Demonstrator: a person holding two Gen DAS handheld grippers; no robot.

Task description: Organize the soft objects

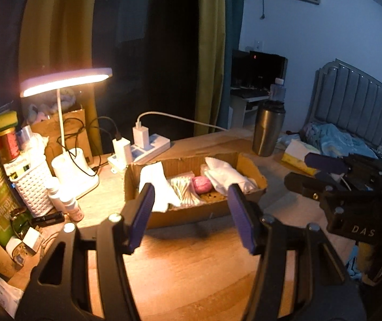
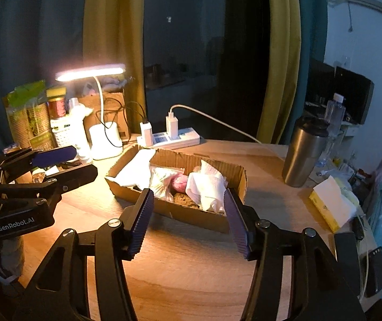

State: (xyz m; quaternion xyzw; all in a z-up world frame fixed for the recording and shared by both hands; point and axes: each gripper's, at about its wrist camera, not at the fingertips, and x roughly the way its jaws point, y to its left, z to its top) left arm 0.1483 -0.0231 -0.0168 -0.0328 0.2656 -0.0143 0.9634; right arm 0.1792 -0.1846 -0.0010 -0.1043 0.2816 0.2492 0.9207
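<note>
- The cardboard box [image 1: 195, 208] sits near the middle of the wooden surface [image 1: 191, 267], a bit toward the far edge where the lit lamp [image 1: 66, 80] and the power strip [image 1: 148, 149] are.
- Soft things already lie inside the box: a white cloth [image 1: 156, 187] at its left end, a clear bag of cotton swabs [image 1: 184, 191], a pink ball [image 1: 201, 184] in the middle, and a crumpled white cloth [image 2: 207, 187] at its right end.
- The left claw [image 1: 191, 214] is released, with nothing between its blue pads.
- The right claw [image 2: 188, 219] is released too and holds nothing (both hang over the near part of the surface, in front of the box).
- It looks like most of the job is done.
- A tissue pack [image 2: 330, 206] rests by the right edge of the surface, outside the box; I can't tell if it still has to go in.
</note>
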